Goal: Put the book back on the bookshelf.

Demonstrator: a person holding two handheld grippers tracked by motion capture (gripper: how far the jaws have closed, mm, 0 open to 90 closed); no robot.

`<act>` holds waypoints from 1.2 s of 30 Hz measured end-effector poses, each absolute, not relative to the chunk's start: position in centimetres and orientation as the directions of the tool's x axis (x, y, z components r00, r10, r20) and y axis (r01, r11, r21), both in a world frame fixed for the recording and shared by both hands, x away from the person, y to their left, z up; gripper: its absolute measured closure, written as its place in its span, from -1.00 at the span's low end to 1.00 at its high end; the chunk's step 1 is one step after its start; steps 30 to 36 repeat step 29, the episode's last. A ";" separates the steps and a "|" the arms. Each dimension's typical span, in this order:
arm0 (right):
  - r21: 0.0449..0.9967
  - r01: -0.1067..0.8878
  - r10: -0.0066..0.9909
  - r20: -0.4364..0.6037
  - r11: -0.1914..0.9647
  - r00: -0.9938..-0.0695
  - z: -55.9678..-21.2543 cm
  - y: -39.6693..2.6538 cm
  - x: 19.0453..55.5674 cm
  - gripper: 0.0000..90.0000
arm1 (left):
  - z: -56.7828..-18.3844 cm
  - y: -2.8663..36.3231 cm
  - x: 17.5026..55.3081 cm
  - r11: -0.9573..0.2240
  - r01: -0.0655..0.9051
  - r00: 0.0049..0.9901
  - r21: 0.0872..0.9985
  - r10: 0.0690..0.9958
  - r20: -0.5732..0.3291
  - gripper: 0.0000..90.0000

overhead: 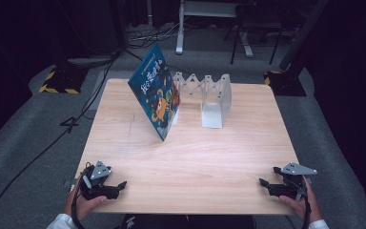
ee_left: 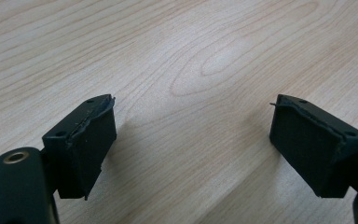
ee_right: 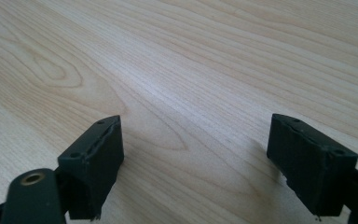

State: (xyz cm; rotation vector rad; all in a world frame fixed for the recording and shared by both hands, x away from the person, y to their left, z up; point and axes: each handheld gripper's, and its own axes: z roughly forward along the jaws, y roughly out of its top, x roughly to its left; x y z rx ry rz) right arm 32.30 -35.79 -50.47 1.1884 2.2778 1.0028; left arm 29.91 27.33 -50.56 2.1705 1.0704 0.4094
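Looking over the wooden bench (overhead: 190, 152), I see the blue book (overhead: 155, 93) leaning tilted against the white rack (overhead: 209, 95) at the far side; my left tool (overhead: 119, 186) and right tool (overhead: 263, 183) rest near me, both wide and empty.

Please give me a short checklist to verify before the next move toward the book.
1. Left claw open, nothing between jaws: ok.
2. Right claw open, nothing between jaws: ok.
3. Book leans on the rack, tilted, not upright: not ok.
4. Table bare between claws and book: ok.
5. Free slot in rack beside book: ok.
6. Book stable where it leans: cannot tell.
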 end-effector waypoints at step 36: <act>0.743 0.545 0.816 -0.002 0.388 -0.578 -50.5 -35.8 32.3 -0.53 | -50.5 27.3 30.0 -0.442 0.576 0.617 0.688 0.787 -0.011 -0.67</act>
